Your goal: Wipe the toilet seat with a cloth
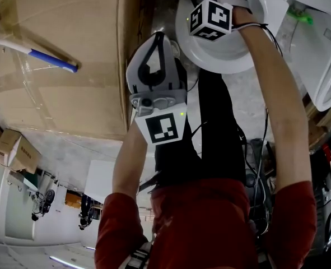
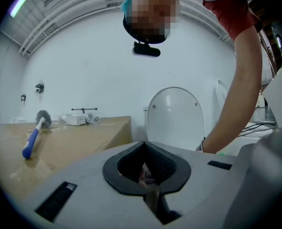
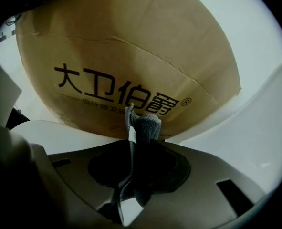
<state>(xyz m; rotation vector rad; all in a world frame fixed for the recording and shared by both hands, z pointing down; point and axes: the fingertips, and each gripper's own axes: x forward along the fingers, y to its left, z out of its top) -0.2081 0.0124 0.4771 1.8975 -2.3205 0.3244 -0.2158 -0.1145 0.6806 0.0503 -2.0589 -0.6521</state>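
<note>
My right gripper (image 3: pixel 133 149) held the grey cloth (image 3: pixel 145 123) fast in its fingers at the white toilet seat (image 1: pixel 221 60). My left gripper (image 2: pixel 148 175), fingers closed on nothing, hung beside the cardboard box (image 1: pixel 70 94), on which a brush (image 1: pixel 45 56) lay.

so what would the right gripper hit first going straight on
Probably the printed cardboard dead ahead; the grey cloth pinched in the right gripper would touch it first. Depth is unclear.

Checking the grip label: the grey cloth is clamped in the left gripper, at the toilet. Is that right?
Not the left. The grey cloth is clamped in the right gripper, at the toilet, as the right gripper view shows. The left gripper is shut with no cloth in it.
</note>
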